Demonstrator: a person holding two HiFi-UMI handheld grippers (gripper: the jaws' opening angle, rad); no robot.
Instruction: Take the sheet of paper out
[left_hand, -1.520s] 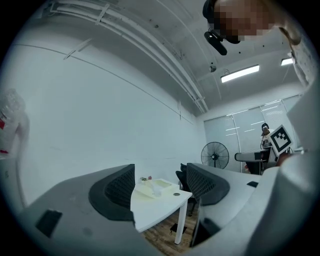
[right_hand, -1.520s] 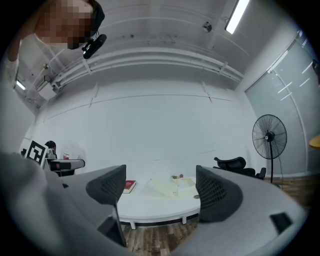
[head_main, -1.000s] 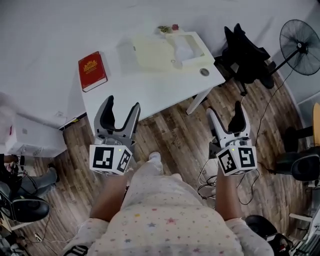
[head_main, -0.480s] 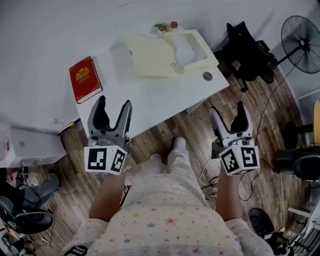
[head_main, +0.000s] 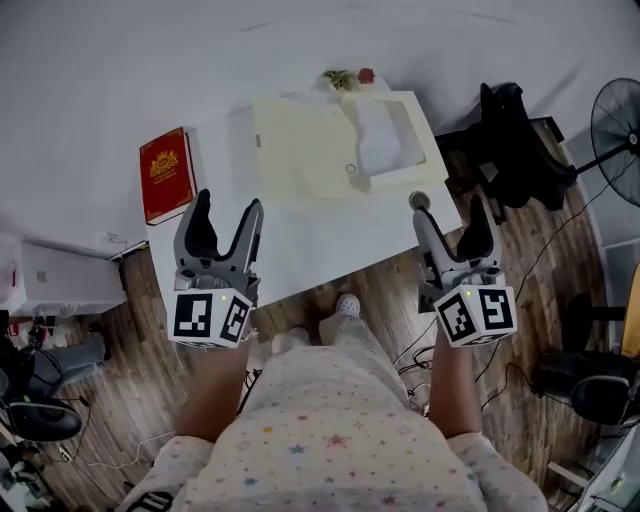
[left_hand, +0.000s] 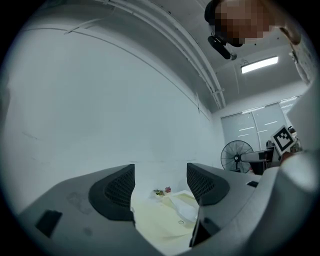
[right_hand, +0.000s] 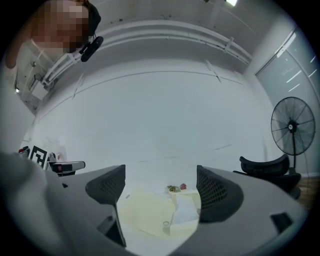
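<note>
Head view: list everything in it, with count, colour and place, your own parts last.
table: one, white, centre
folder: one, pale yellow, far right part of the table
sheet: one, white, showing in the folder's right part
book: one, red, table's left edge
flowers: one small cluster, red and green, table's far edge
chair: one, black, right of the table
fan: one, black, far right
cabinet: one, white, floor at left
left gripper: one, grey, open, empty, table's near left
right gripper: one, grey, open, empty, table's near right corner
</note>
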